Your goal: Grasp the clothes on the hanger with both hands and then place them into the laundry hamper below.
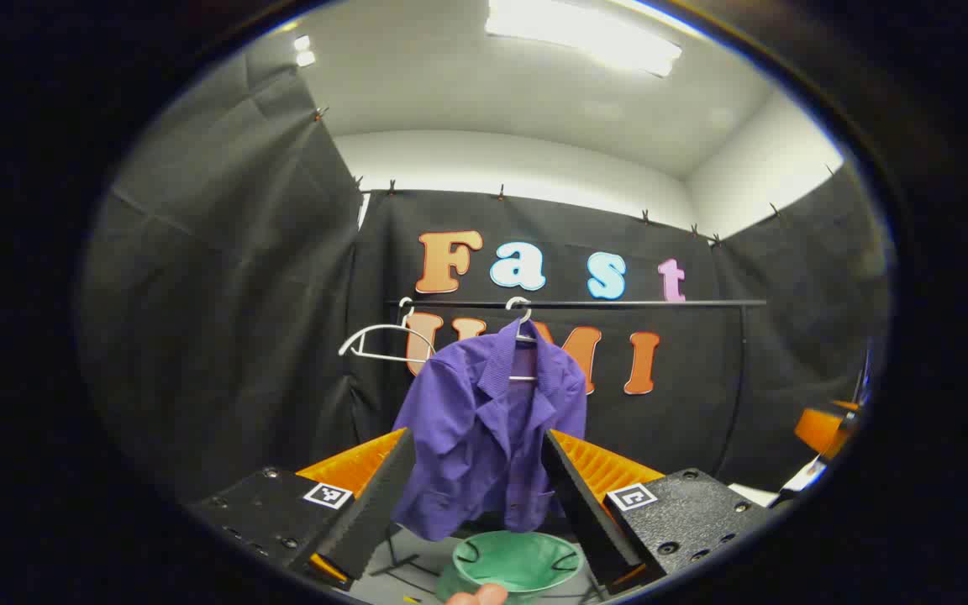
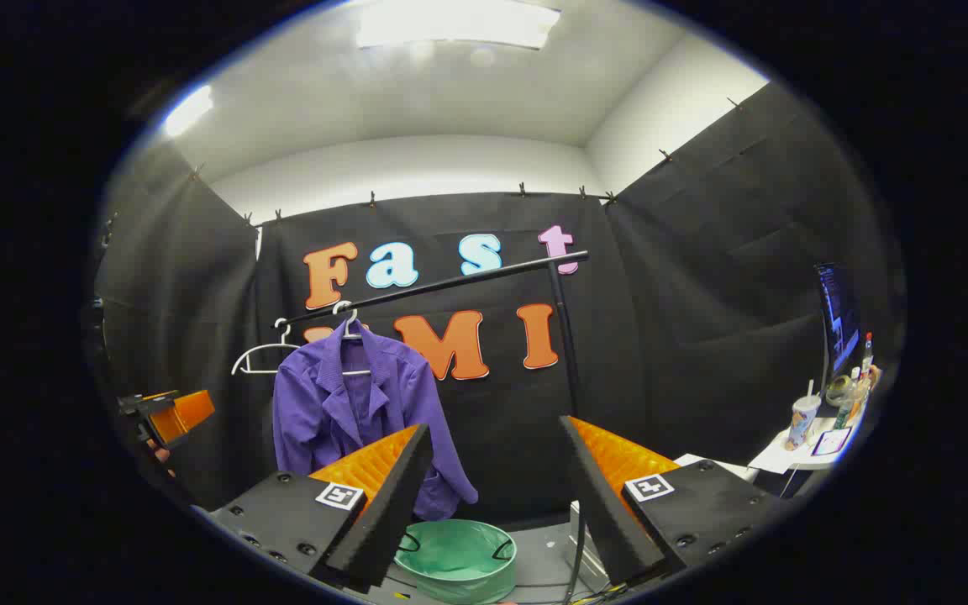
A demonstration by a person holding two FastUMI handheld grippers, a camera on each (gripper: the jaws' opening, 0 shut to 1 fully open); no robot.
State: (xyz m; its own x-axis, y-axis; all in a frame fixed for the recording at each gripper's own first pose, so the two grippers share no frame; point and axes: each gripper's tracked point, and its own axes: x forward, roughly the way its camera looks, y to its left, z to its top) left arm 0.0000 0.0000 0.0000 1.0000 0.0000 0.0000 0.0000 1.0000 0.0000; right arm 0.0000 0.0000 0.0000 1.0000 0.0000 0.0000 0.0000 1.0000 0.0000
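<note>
A purple jacket hangs on a white hanger from a black rail. Beneath it on the floor stands a round green hamper. My left gripper is open, its black pads framing the jacket's lower half from a distance. My right gripper is also open and looks past the jacket's right side, with the garment behind its left finger. The other gripper's orange finger appears at the left edge of the right gripper view.
An empty white hanger hangs left of the jacket. The rail's upright post stands to the right. A side table with a cup, bottles and a screen sits at the far right. Black cloth walls surround the booth.
</note>
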